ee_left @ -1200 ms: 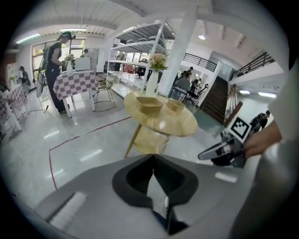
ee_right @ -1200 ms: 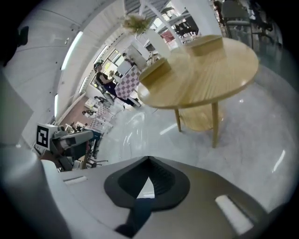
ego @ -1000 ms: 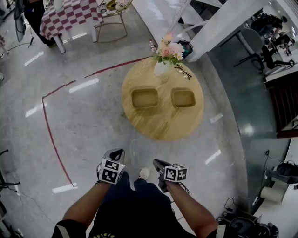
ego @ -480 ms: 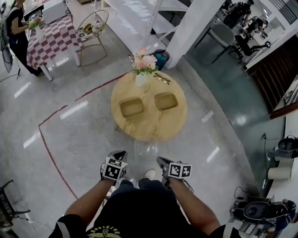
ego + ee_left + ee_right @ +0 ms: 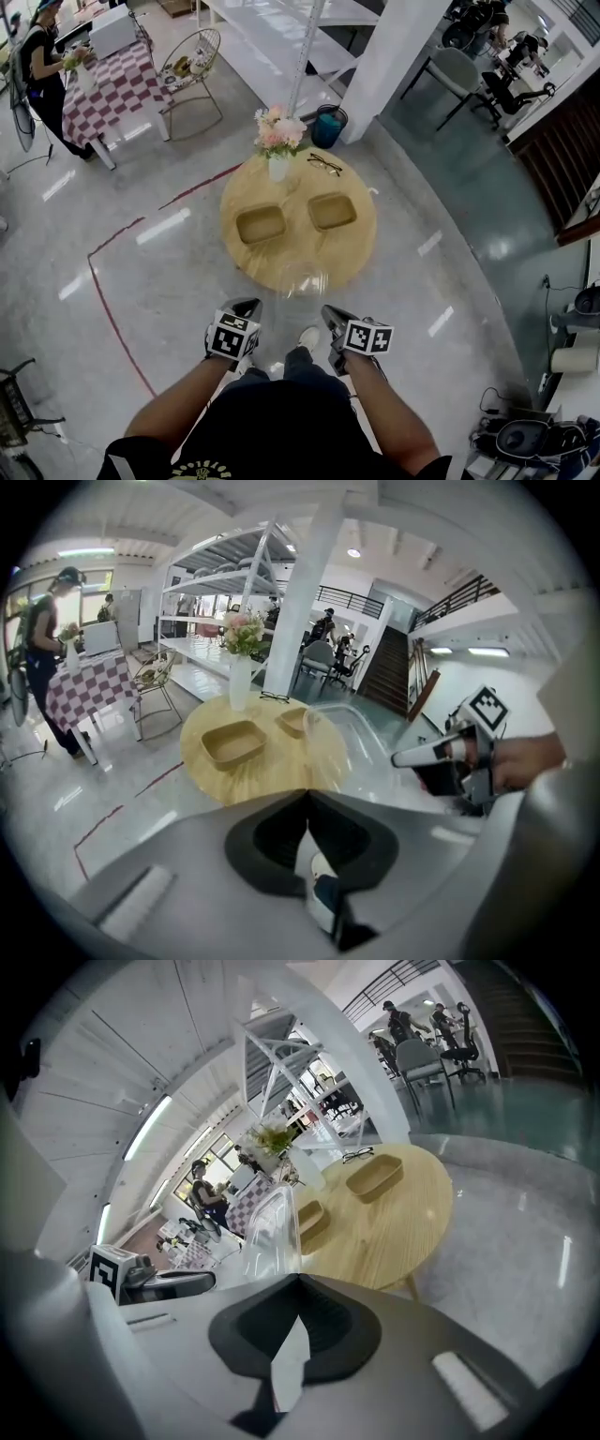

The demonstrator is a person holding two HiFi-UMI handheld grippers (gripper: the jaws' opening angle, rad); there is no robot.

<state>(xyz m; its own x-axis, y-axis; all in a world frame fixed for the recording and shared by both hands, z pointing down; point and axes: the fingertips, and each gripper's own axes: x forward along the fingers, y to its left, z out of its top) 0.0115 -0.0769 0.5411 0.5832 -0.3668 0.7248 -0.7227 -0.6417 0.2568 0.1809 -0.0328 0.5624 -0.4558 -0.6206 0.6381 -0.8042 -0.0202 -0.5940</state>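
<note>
The person stands at the near side of a round wooden desk (image 5: 354,251), holding a hand-held gripper in each hand at waist height. The left hand-held gripper (image 5: 248,305) is clenched, jaws together at the tip. The right hand-held gripper (image 5: 330,312) is clenched the same way. A clear plastic container (image 5: 298,281) hangs between them. In the left gripper view its edge meets that gripper's tip and it runs off to the right. In the right gripper view it meets the tip and runs off to the left. So each gripper pinches one end. The container hangs over the desk's near edge, tilted, and the wood shows through it.

Two shallow wooden trays sit side by side mid-desk, the left tray (image 5: 260,224) and the right tray (image 5: 332,211), close together. At the far edge stands a white vase (image 5: 277,170) of pink flowers, with a pair of glasses (image 5: 324,164) just to its right. A red line (image 5: 101,286) runs across the floor at left. Far left, a person (image 5: 37,70) stands by a checked table (image 5: 108,89).
</note>
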